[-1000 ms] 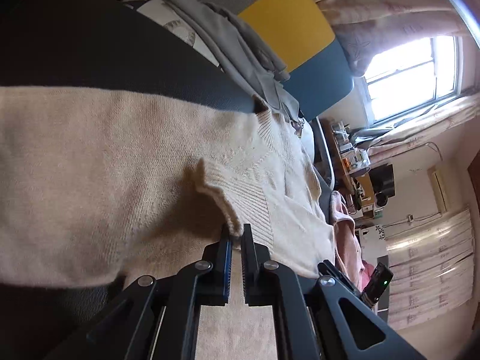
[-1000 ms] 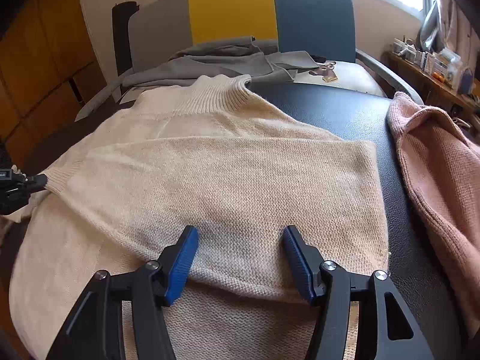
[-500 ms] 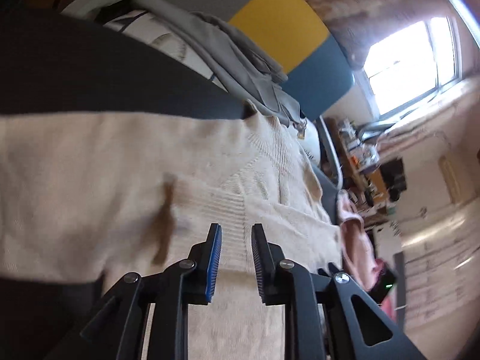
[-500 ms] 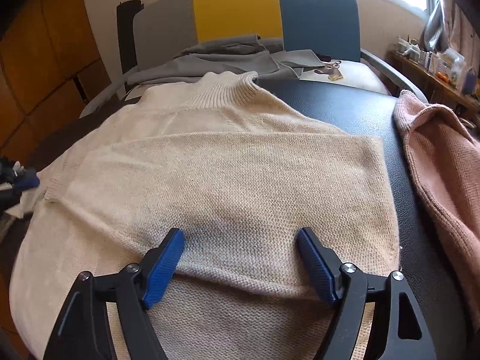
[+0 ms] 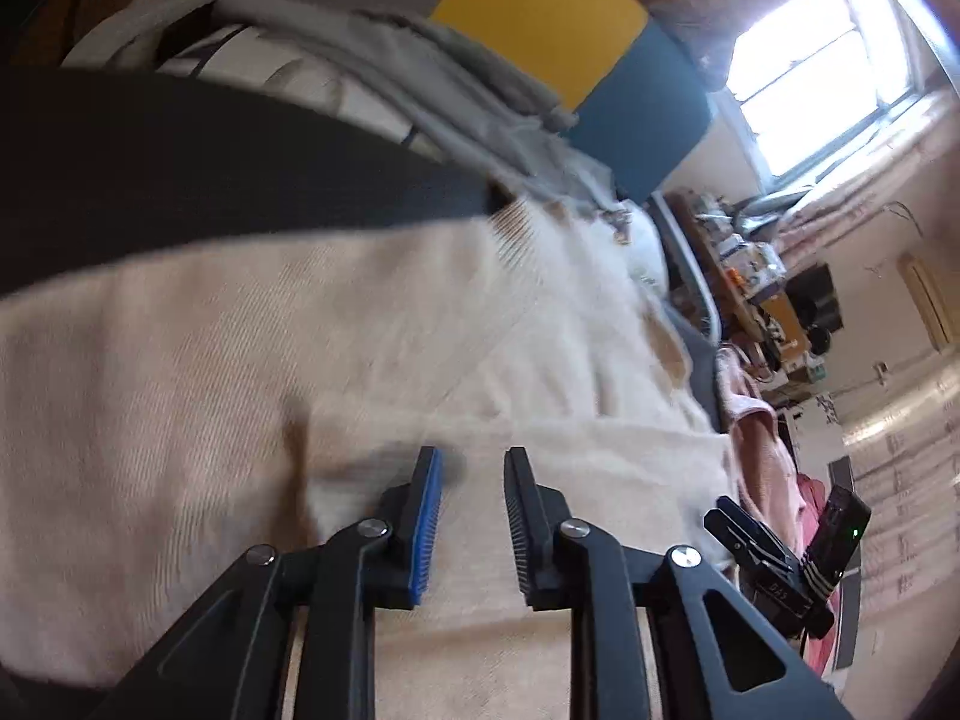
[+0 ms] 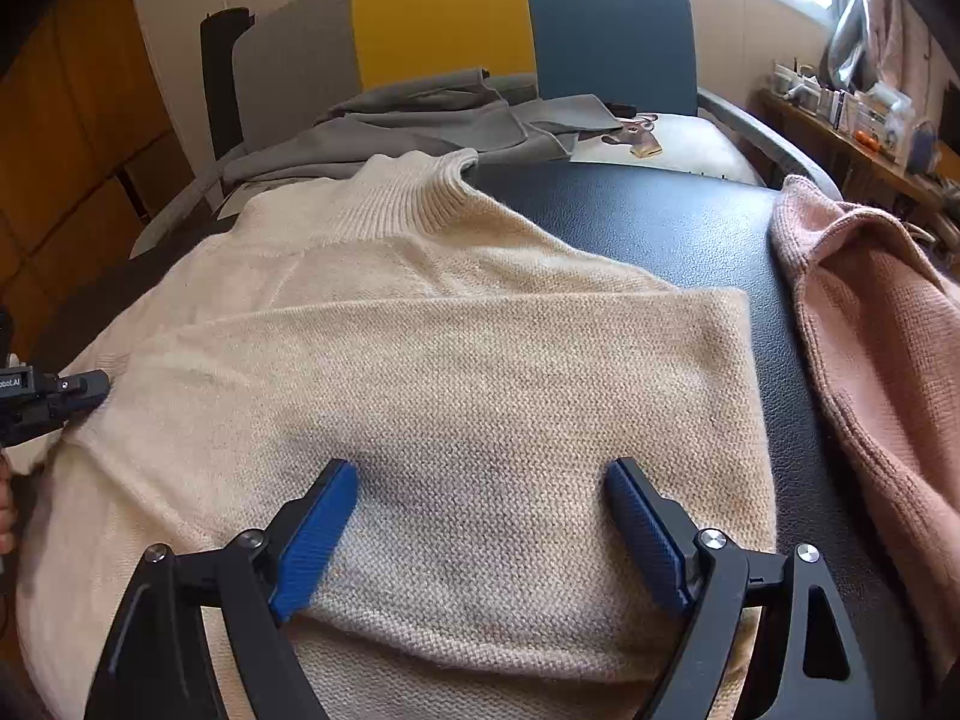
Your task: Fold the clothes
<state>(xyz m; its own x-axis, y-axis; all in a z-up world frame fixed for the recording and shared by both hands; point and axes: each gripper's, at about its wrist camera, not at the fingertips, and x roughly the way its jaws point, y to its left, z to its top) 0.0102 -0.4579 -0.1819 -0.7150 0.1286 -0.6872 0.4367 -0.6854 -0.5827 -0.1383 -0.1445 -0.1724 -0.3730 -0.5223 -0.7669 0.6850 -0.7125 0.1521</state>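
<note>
A cream knit sweater [image 6: 456,372] lies spread on a black padded surface [image 6: 654,228], collar at the far side and one sleeve folded across the body. It also fills the left wrist view [image 5: 240,360], which is blurred. My left gripper [image 5: 471,468] is open and empty, just above the sweater's left edge; it shows at the left edge of the right wrist view [image 6: 78,390]. My right gripper [image 6: 480,480] is wide open and empty, low over the sweater's near part.
A pink knit garment [image 6: 870,348] lies to the right on the black surface. A grey garment [image 6: 420,120] is heaped on a grey, yellow and blue chair [image 6: 444,18] behind. A cluttered shelf [image 6: 858,114] stands at the far right.
My left gripper has opened and let go of the sleeve cuff, which now lies on the sweater. My right gripper has opened wider and drawn back slightly.
</note>
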